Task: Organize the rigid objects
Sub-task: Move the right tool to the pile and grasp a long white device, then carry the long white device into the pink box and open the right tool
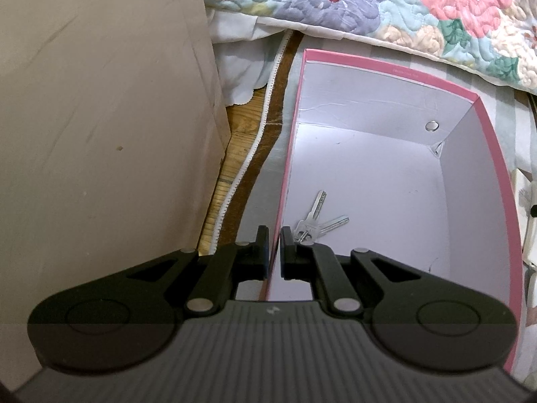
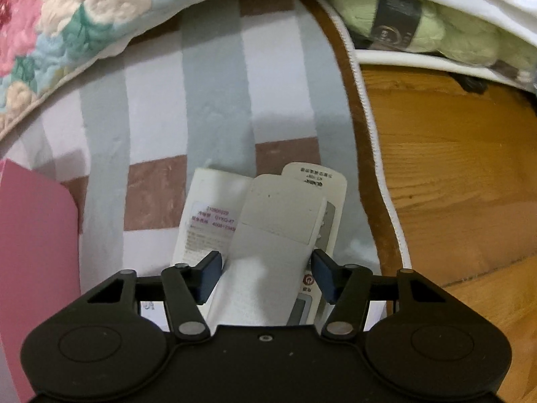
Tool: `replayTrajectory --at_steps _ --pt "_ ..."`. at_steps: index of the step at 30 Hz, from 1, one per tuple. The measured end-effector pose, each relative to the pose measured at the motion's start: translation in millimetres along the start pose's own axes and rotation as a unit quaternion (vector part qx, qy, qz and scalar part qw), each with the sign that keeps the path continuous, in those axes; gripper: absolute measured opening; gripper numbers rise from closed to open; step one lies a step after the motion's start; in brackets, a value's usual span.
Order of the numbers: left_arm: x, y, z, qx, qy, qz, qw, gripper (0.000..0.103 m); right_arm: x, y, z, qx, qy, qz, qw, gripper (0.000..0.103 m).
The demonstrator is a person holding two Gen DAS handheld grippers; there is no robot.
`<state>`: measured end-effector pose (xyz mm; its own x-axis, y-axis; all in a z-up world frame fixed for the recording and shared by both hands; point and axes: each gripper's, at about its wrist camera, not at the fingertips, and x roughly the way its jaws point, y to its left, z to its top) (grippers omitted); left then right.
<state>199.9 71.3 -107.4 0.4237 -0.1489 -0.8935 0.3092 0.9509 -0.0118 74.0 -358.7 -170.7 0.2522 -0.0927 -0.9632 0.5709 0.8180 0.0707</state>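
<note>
In the left wrist view, the left gripper (image 1: 274, 252) sat at lower centre, its fingers (image 1: 262, 252) clenched on the near wall of a pink-rimmed cardboard box (image 1: 470, 95) that filled the right half of the frame. A bunch of keys (image 1: 315, 220) lay on the box floor just beyond the fingertips. A floral quilt (image 1: 402, 6) ran across the top.

In the right wrist view, the right gripper (image 2: 266, 275) hung at lower centre with fingers (image 2: 209, 273) spread on either side of a white remote control (image 2: 268, 235), not pressing it. That remote lay tilted over two others on a striped blanket (image 2: 214, 94); wooden floor (image 2: 453, 168) showed at right.
</note>
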Motion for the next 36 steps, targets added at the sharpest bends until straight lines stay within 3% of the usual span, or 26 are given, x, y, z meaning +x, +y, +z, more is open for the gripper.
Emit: replayTrajectory --at_steps 4,6,10,17,21,25,31,36 --pt "0 0 -1 0.0 -0.001 0.0 1.0 0.006 9 13 0 -0.032 -0.006 -0.028 0.999 0.071" --pt "0 -1 -1 0.004 -0.003 0.002 1.0 0.006 6 18 -2 -0.041 -0.014 -0.032 0.999 0.064" --pt "0 0 -1 0.001 -0.003 0.002 1.0 0.006 -3 26 -10 -0.087 -0.043 -0.051 0.994 0.062" --pt "-1 2 -1 -0.007 -0.001 -0.003 1.0 0.006 -48 27 -42 -0.145 -0.138 -0.024 0.979 0.06" --pt "-1 3 -1 -0.011 -0.001 -0.004 0.9999 0.006 -73 38 -67 -0.198 -0.204 -0.011 0.959 0.059" --pt "-1 3 -1 -0.009 -0.002 -0.004 0.9999 0.006 -87 46 -76 -0.188 -0.225 0.005 0.956 0.059" --pt "-1 3 -1 -0.011 -0.001 -0.006 0.9999 0.006 -116 71 -80 -0.206 -0.269 0.048 0.94 0.059" --pt "0 6 0 -0.025 0.002 -0.01 0.9996 0.006 -155 107 -83 -0.255 -0.307 0.091 0.912 0.059"
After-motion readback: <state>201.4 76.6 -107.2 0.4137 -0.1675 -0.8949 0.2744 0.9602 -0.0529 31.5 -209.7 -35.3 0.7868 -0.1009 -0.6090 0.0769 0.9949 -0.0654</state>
